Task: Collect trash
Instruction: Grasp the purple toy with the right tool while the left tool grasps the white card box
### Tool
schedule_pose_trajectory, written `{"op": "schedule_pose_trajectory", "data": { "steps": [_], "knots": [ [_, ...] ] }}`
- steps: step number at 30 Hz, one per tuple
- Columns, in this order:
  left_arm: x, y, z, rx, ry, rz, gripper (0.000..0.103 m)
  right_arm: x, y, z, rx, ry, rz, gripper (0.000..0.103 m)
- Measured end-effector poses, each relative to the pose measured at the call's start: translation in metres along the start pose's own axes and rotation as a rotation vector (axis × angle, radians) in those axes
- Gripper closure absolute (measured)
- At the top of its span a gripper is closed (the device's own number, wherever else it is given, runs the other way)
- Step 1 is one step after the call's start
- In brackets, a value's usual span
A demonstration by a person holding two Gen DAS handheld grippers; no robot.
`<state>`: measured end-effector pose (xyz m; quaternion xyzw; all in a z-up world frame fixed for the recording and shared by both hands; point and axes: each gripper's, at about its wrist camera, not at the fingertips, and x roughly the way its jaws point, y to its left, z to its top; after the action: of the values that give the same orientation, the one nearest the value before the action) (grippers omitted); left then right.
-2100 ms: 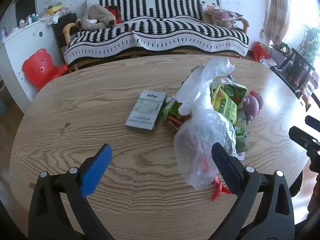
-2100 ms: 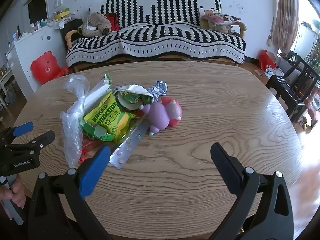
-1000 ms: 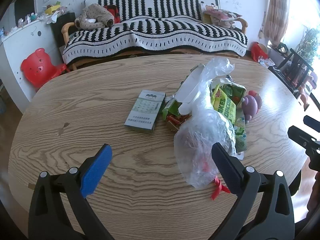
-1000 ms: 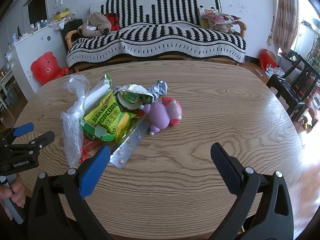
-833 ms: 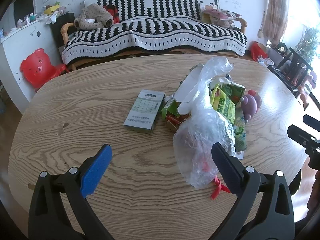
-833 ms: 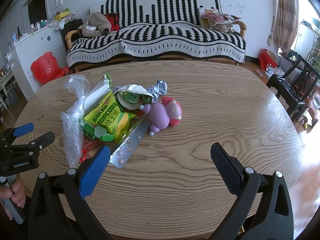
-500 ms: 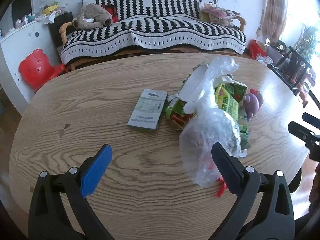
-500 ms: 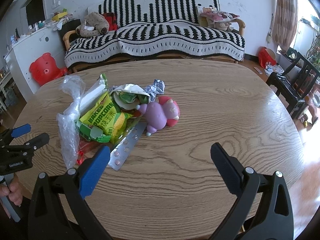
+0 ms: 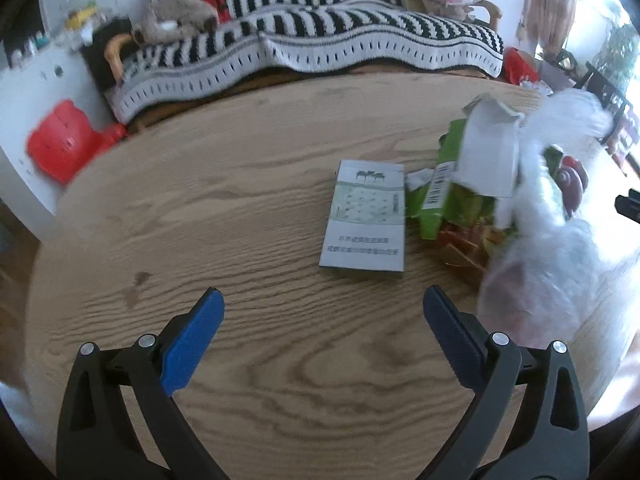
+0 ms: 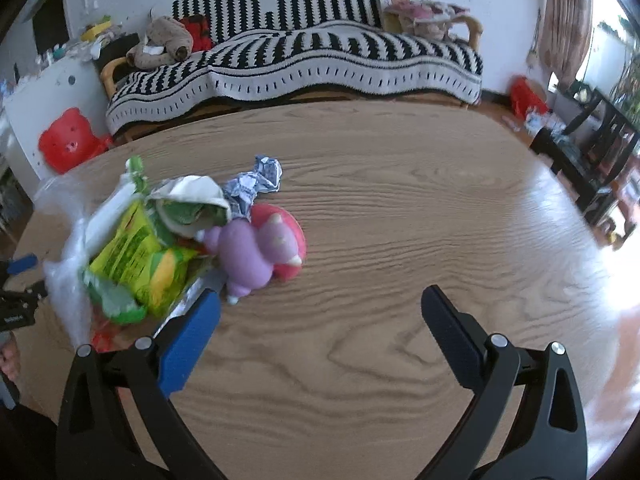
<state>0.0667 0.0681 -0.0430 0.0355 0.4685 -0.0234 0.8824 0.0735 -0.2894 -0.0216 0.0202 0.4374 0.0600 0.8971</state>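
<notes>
A heap of trash lies on the oval wooden table (image 9: 248,184): a clear plastic bag (image 9: 548,276), green snack wrappers (image 9: 444,196) and a yellow-green popcorn packet (image 10: 136,256). A grey-green flat box (image 9: 366,220) lies just left of the heap. A crumpled foil wrapper (image 10: 256,184) and a purple and pink toy (image 10: 260,252) lie at the heap's right side. My left gripper (image 9: 322,336) is open and empty, just short of the box. My right gripper (image 10: 318,332) is open and empty, its left finger beside the toy and a foil strip.
A black-and-white striped sofa (image 10: 304,60) stands behind the table, with a plush toy (image 10: 164,40) on it. A red bear-shaped stool (image 10: 66,144) stands at the left. Dark chairs (image 10: 592,148) stand at the right. The table's right half (image 10: 460,208) is bare wood.
Both grippers have moved forward over the table. The left one swung left, so the box is now centred ahead of it. The right one has come closer to the toy and wrappers.
</notes>
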Motion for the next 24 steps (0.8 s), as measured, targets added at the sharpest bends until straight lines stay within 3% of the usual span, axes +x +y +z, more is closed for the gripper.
{"op": "schedule_pose_trajectory", "data": {
  "steps": [4,8,13,15,19,21,22,24],
  "knots": [
    [0.02,0.001,0.006,0.014,-0.001,-0.051,0.006,0.029,0.012,0.008,-0.027,0.017,0.077,0.006],
    [0.03,-0.006,0.009,0.053,-0.005,-0.044,0.006,0.05,0.028,0.011,-0.072,0.044,0.076,0.006],
    [0.045,-0.011,0.019,0.063,0.012,-0.059,0.006,0.072,0.027,0.019,-0.041,0.062,0.101,0.006],
    [0.05,-0.012,0.021,0.063,0.022,-0.052,0.007,0.078,0.024,0.022,-0.019,0.065,0.128,0.011],
    [0.053,-0.012,0.022,0.054,0.022,-0.06,0.019,0.081,0.028,0.024,-0.02,0.072,0.17,0.033],
    [0.051,-0.013,0.022,0.058,0.012,-0.062,0.029,0.079,0.032,0.024,-0.033,0.071,0.166,0.036],
    [0.049,-0.014,0.022,0.058,0.004,-0.063,0.042,0.077,0.033,0.023,-0.032,0.067,0.177,0.04],
    [0.047,-0.014,0.021,0.051,0.009,-0.067,0.046,0.071,0.033,0.023,-0.031,0.052,0.17,0.043]
  ]
}}
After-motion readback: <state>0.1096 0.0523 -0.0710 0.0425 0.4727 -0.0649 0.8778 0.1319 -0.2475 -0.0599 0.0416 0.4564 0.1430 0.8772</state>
